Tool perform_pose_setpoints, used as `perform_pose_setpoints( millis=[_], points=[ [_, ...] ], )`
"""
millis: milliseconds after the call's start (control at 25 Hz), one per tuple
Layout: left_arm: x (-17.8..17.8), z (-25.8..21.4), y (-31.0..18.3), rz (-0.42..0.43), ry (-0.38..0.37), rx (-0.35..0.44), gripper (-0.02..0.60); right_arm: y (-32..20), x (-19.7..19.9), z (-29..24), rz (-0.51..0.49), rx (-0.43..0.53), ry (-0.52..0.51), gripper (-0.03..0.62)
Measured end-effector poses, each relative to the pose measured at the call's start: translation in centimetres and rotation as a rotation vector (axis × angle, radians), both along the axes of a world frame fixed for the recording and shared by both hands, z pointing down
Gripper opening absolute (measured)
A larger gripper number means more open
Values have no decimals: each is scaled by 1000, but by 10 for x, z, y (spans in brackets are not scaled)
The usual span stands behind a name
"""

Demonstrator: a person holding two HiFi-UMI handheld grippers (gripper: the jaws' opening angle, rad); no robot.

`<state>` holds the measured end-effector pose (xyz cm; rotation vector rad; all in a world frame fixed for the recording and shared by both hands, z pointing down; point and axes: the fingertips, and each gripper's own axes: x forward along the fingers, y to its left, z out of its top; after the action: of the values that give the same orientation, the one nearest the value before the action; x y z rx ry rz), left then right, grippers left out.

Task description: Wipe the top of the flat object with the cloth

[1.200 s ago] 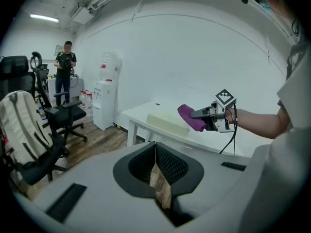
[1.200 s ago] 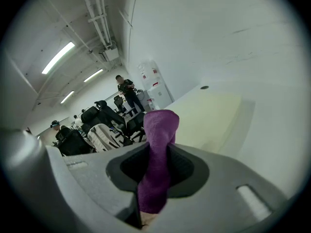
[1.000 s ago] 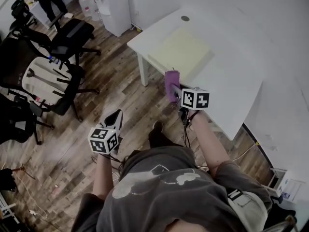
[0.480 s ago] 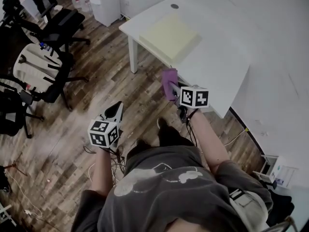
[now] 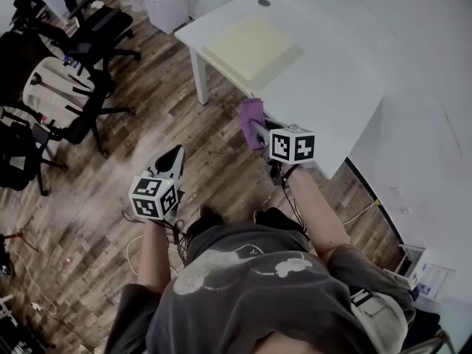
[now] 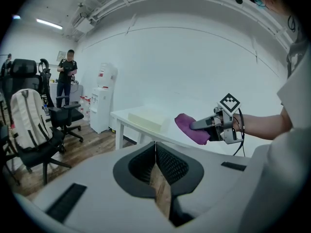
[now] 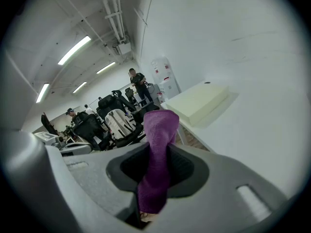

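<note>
Head view: my right gripper (image 5: 256, 130) is clamped on the purple cloth (image 5: 249, 118), and the cloth sticks out past the jaw tips. Right gripper view confirms it, cloth pinched between both jaws. Pale yellow flat pad (image 5: 251, 46) lies on the white table (image 5: 346, 94) ahead of that gripper, well apart from the cloth. My left gripper (image 5: 172, 161) hangs off to its left over the wood floor (image 5: 88, 220), jaws pressed together, nothing between them.
</note>
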<state>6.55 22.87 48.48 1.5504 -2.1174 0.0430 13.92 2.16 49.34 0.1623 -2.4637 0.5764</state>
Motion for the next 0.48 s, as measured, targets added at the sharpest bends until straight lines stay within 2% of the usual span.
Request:
perform_pose_setpoints(
  millis=[120,480],
  points=[
    [21,-5,-22,-49,-1,-4,-2,-13,23,1,-42,-18,0,92],
    [107,-15,-74,-125,-38,-34,-2,-58,103,2,-146,-37,-20,91]
  ],
)
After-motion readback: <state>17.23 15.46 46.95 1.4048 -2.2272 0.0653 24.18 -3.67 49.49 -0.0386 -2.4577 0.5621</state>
